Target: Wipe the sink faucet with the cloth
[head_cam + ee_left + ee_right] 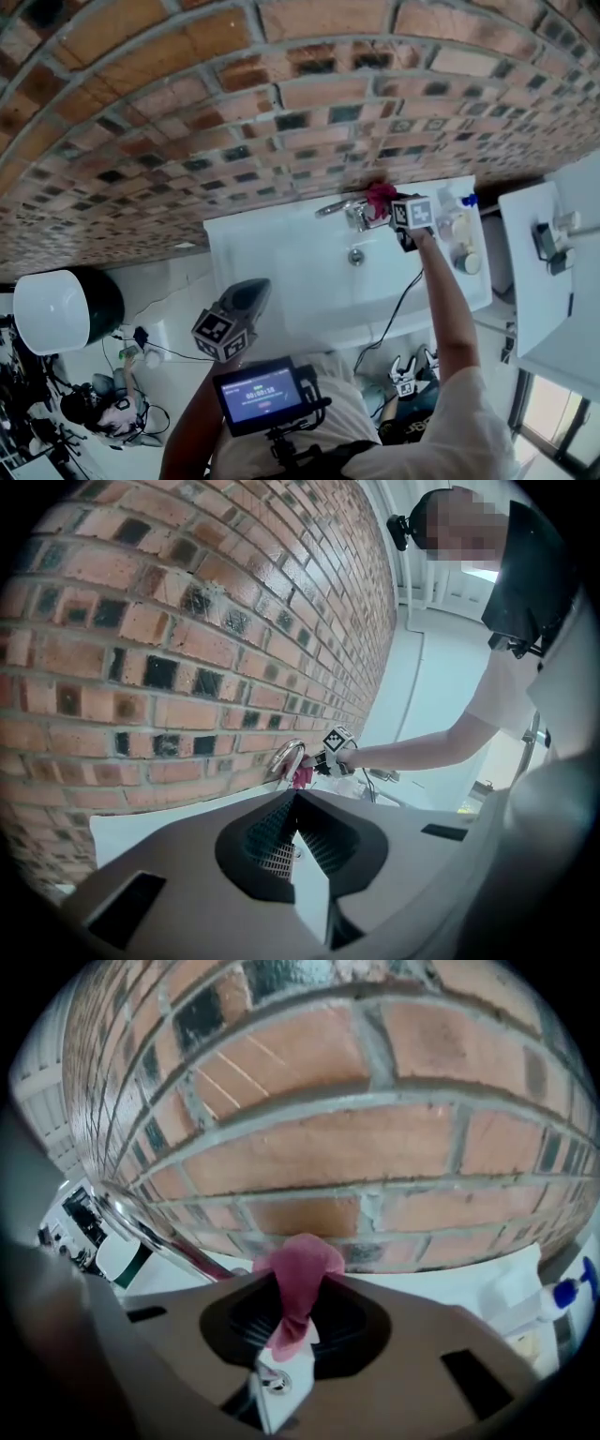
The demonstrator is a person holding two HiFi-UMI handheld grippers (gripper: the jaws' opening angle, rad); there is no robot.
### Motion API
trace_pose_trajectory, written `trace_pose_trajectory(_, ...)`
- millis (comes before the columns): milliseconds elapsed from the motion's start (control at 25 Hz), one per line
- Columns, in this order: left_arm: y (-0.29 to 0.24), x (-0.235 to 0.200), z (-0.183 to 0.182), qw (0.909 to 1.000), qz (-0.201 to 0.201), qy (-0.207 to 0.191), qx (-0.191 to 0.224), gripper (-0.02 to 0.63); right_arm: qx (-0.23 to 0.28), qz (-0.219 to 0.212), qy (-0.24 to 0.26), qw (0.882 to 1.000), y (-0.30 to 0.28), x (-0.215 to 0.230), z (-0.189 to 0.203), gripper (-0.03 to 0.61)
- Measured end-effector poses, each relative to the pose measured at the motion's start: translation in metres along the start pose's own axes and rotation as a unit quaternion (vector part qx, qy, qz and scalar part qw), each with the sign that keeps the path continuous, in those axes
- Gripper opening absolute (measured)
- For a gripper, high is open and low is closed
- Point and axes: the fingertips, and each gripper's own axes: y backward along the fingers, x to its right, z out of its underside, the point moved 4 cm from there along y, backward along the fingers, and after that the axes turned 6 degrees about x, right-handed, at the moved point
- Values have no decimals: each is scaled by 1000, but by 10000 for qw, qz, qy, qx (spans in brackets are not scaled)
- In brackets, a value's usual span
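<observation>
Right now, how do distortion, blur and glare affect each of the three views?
Head view: fisheye bows the red brick wall into arcs; the white ceramic sink is bright. Left gripper view: dark round vignette; the shut left gripper looks soft. Right gripper view: the pink cloth clamped in the right gripper is blurred, and the chrome faucet carries bright streaks.

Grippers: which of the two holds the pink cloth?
The right gripper: its jaws pinch the pink cloth beside the faucet. The left gripper is shut on nothing, far from the faucet.
</observation>
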Motion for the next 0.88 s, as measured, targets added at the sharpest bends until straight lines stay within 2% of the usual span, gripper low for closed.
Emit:
trace_pose_trajectory(280, 5, -7, 14, 9998, -118, 98, -98, -6, -855, -337, 228, 9955, -49, 10, 31, 90)
trace_pose_trajectory(600, 5, -10, 24, 9994, -165, 208, -204, -6, -1514, -674, 395, 9854, -79, 7, 49, 89)
trace_pose_trajectory(760, 6, -10, 27, 9994, -161, 180, -237, -6, -1744, -744, 863, 9781, -83, 6, 54, 89)
trace_pose_trajectory(880, 9, -13, 28, 9992, -227, 213, -262, -6, -1859, -1008, 1174, 9703, -85, 1, 60, 87)
